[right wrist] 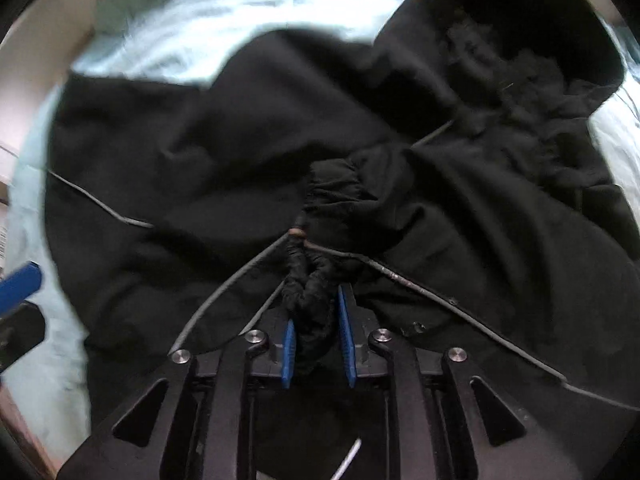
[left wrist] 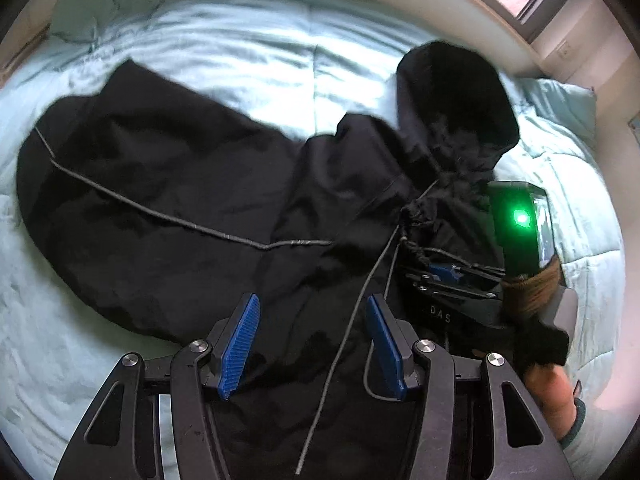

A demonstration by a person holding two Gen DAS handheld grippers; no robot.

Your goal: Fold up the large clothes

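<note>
- While the black jacket [left wrist: 168, 184] lies spread across the pale green bed [left wrist: 248, 60], hood [left wrist: 456, 96] toward the pillow, your folding looks barely begun: one sleeve is being brought over the body, the rest is left.
- Your right gripper [right wrist: 318, 344] is nearly closed, pinching the gathered sleeve cuff [right wrist: 308, 284].
- Your left gripper [left wrist: 312, 344] hangs wide open over the jacket, holding nothing; a thin cord [left wrist: 340, 344] runs between its fingers.

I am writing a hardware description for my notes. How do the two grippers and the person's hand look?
Both the left gripper and the right gripper have black linkage arms with silver round pivot bolts and ribbed blue pads on the jaws. The right gripper's body carries a green light and the letters "DAS". The bare hand shows a grey-teal cuff.
</note>
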